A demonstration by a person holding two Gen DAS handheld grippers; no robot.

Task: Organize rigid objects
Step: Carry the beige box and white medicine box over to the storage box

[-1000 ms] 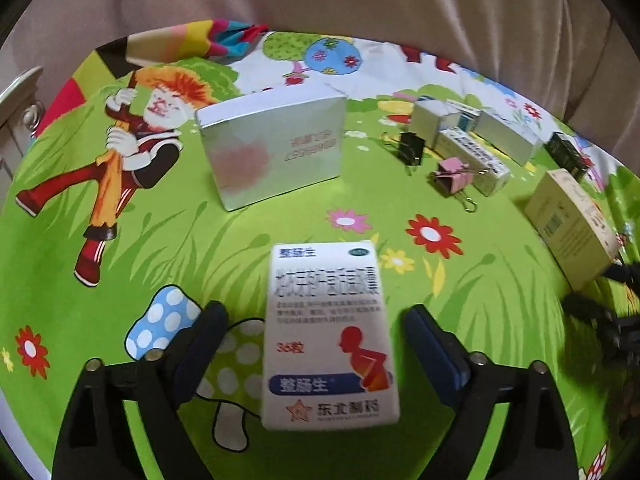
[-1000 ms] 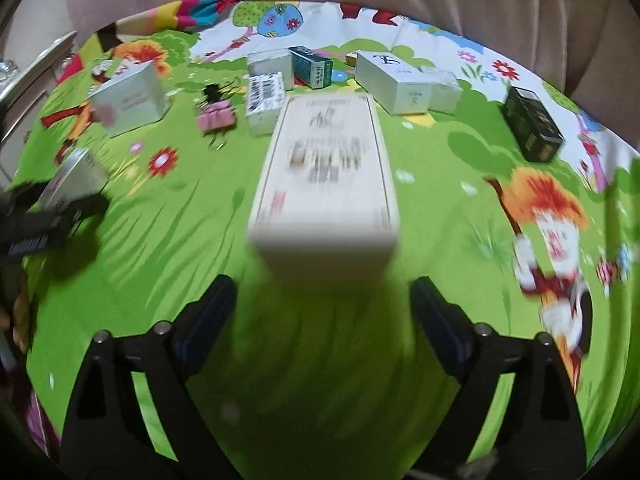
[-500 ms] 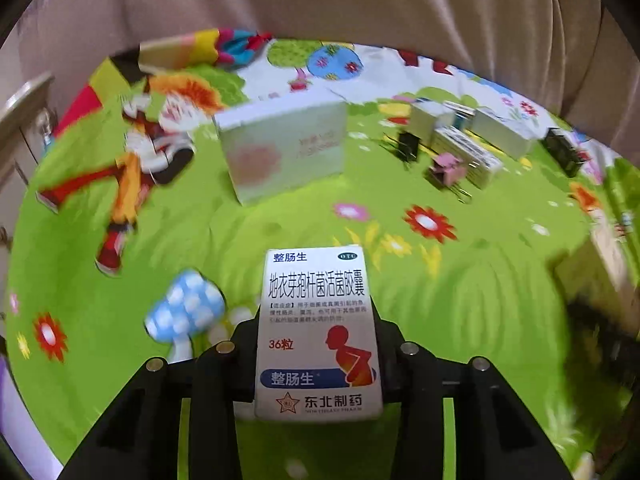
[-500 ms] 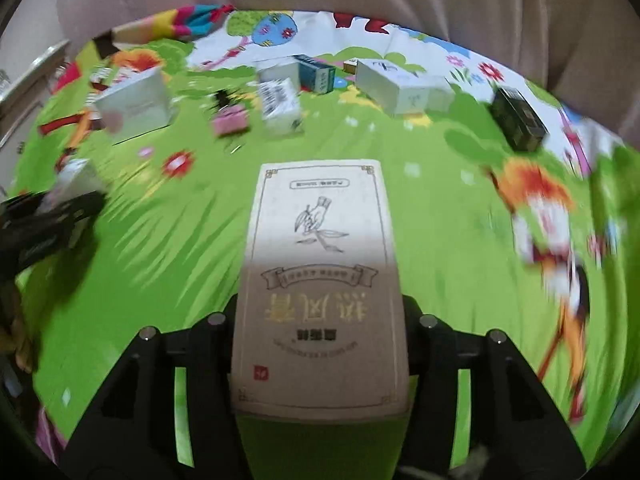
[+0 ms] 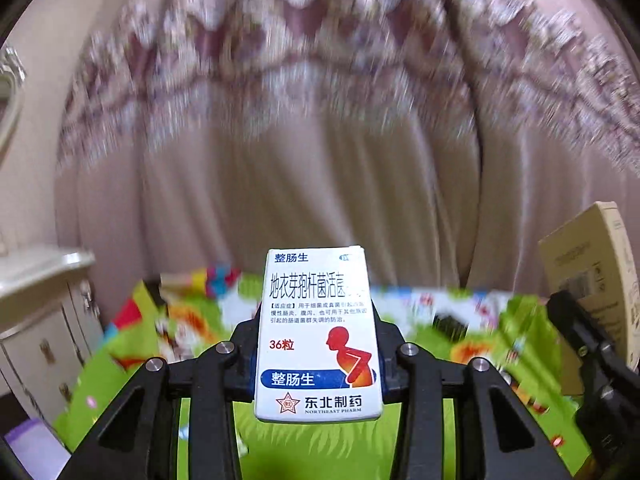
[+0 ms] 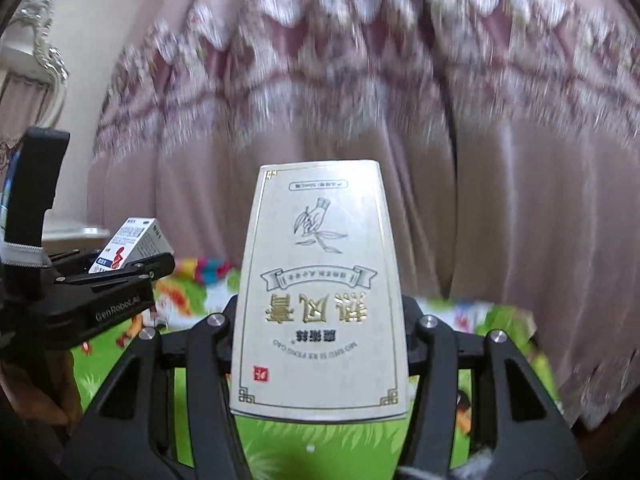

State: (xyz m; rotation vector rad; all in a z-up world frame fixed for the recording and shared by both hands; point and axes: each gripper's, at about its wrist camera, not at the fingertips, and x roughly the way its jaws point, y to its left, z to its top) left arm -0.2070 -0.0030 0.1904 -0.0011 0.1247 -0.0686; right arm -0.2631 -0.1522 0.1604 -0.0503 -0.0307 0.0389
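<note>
My left gripper (image 5: 318,344) is shut on a white medicine box (image 5: 318,336) with blue and red print, held up above the green cartoon-print mat (image 5: 320,448). My right gripper (image 6: 318,332) is shut on a taller beige box (image 6: 320,292) with gold characters and a hand drawing, also lifted and tilted up. In the right wrist view the left gripper (image 6: 104,280) with its white box (image 6: 132,244) is at the left. In the left wrist view the beige box (image 5: 592,276) shows at the right edge. The other boxes on the mat are blurred.
A pink pleated curtain (image 5: 320,140) fills the background of both views. A white cabinet (image 5: 40,312) stands at the left beside the mat. An ornate silver mirror frame (image 6: 44,48) is at the upper left.
Both grippers closed on their boxes, then lifted them off the mat and tilted upward, so the views now face the curtain instead of the mat.
</note>
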